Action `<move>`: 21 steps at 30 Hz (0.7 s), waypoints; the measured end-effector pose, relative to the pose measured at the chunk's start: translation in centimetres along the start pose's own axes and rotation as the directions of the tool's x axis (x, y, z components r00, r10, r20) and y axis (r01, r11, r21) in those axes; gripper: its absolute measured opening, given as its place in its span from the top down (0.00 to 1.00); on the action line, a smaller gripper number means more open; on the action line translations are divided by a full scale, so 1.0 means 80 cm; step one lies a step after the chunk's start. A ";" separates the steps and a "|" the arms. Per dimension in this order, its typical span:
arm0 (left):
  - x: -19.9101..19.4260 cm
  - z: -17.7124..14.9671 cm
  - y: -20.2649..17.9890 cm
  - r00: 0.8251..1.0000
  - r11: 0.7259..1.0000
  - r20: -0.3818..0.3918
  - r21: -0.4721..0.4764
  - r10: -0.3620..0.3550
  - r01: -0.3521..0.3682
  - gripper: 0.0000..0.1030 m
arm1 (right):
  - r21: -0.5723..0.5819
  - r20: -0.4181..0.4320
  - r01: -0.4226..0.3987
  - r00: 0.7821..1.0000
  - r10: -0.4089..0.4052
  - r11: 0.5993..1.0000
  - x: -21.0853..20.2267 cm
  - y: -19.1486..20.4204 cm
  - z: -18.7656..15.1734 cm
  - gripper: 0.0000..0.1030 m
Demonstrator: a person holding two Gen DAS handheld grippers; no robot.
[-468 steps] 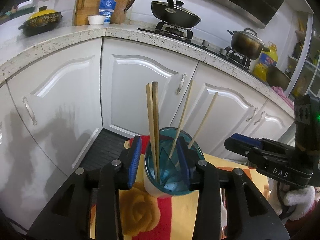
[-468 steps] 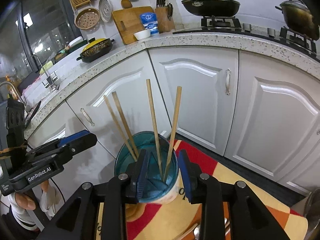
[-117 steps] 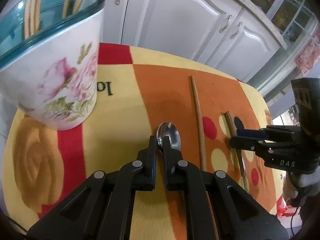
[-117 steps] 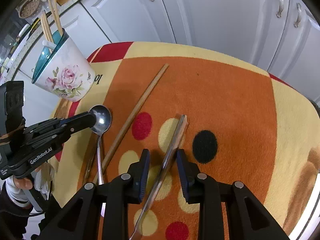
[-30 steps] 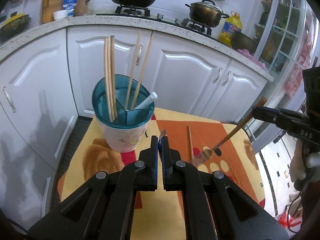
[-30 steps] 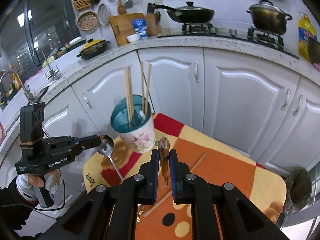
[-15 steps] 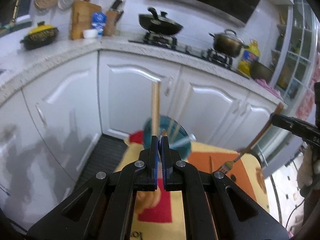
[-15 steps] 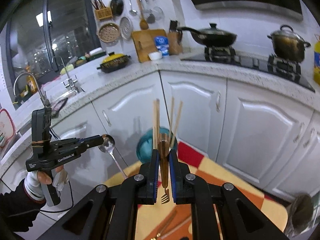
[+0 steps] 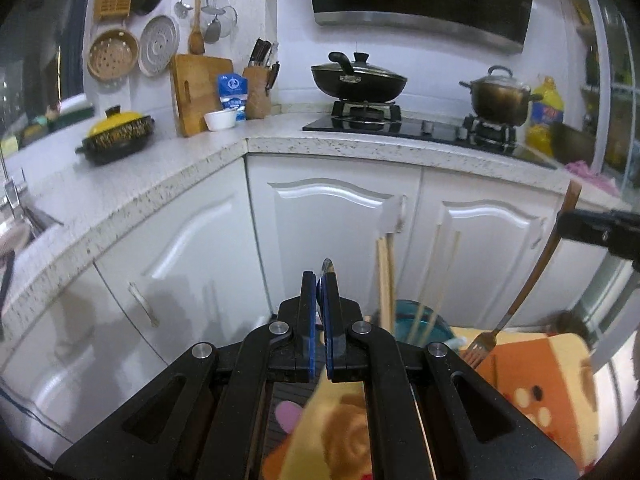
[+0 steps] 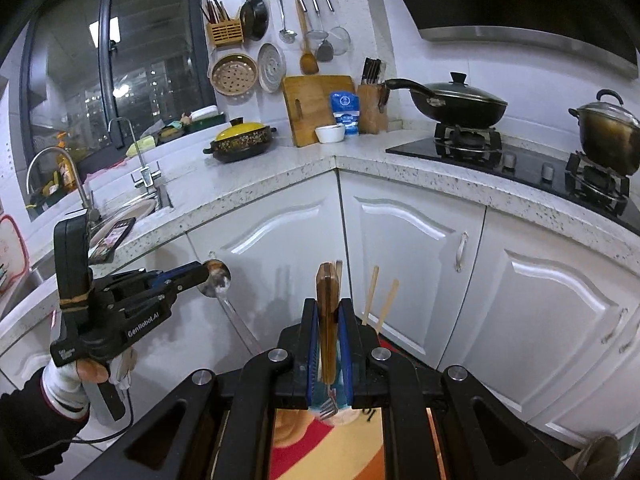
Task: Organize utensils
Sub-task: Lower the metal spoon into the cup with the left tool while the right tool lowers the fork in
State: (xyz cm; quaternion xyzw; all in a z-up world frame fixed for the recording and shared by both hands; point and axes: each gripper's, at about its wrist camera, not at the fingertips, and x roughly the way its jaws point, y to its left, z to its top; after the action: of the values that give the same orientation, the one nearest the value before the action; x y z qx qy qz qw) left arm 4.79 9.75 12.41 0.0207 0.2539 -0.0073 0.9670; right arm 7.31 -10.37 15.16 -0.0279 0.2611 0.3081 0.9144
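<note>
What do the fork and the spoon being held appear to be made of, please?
Fork: brown, wood-like handle, though glossy plastic is possible; grey metallic neck and tines.
Spoon: polished metal, probably steel, judging by its mirror-like bowl and thin silvery handle.

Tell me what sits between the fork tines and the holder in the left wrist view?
Nothing: in the left wrist view the fork tines hang just right of the teal holder rim, with only the patterned mat behind the gap.

One fork [image 9: 520,300], one spoon [image 10: 218,280] — four chopsticks [image 9: 384,276]
</note>
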 end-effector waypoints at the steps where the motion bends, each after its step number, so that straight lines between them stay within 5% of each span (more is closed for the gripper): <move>1: 0.005 0.000 -0.002 1.000 1.000 -0.002 0.009 0.011 -0.011 0.99 | -0.001 0.000 0.000 1.000 0.000 1.000 0.005 0.000 0.001 0.91; 21: 0.087 -0.024 -0.047 0.993 0.991 -0.101 0.127 0.060 -0.047 0.99 | 0.050 -0.122 -0.037 0.992 0.043 0.998 0.088 -0.026 -0.035 0.91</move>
State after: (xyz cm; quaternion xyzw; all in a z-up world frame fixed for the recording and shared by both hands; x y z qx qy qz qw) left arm 9.84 6.08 7.14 0.0880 0.3024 0.0040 0.9491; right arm 11.97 -8.74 9.02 -0.0199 0.3247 0.3176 0.8907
